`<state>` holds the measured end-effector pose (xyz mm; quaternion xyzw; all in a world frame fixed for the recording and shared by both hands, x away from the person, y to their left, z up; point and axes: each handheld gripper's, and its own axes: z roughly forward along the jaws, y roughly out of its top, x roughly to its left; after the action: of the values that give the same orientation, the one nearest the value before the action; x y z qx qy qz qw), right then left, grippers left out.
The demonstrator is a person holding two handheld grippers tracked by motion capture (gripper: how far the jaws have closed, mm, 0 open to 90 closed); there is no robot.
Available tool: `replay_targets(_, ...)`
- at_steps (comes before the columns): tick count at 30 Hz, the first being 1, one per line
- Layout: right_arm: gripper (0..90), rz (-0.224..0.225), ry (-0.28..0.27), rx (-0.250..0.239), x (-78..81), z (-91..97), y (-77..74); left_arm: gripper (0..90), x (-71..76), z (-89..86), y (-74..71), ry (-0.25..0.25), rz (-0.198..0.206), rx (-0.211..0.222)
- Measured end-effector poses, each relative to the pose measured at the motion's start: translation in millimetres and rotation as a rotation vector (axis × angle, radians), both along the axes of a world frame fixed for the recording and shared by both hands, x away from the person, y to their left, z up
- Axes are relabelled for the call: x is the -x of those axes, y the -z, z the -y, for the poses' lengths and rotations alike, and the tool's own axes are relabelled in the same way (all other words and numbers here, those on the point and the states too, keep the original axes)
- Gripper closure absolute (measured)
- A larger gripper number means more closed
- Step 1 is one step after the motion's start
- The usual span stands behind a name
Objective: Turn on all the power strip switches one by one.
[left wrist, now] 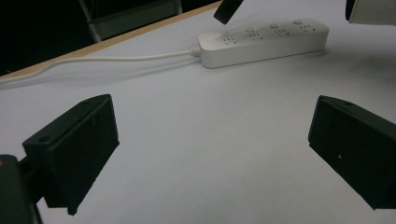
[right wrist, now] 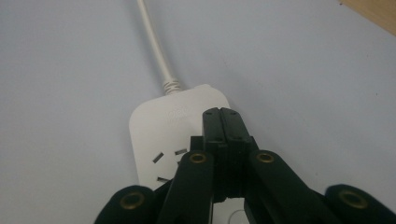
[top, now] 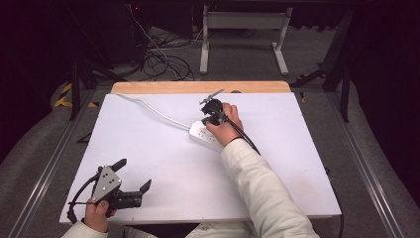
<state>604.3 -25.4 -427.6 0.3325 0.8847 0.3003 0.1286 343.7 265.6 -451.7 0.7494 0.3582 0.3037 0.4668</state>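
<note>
A white plastic power strip (top: 205, 135) is lying on the white rectangular surface (top: 163, 158), a little behind its middle, with its white round cord (top: 148, 106) trailing off toward the far left corner. The right gripper (top: 212, 110) is sitting directly over the strip's cord end, its jaws pressed together. The left gripper (top: 132, 174) is resting near the front left corner, well apart from the strip, its jaws spread wide.

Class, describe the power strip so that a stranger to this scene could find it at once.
Start at the white table. Near its middle lies the white power strip, under the shut right gripper. Its white cord trails toward the far left corner, and nothing else lies flat there.
</note>
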Motion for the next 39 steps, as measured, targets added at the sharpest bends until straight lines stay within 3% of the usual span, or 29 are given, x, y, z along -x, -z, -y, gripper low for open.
replay_targets(14,90.0,-0.015,0.001,0.042,-3.1,-2.4,9.0,2.0,0.1,0.0,-0.1,-0.001,0.001,0.0)
replay_targets(39,90.0,-0.011,0.016,0.052,-0.9,-4.5,11.9,2.0,0.6,0.2,-0.3,0.002,0.003,-0.004)
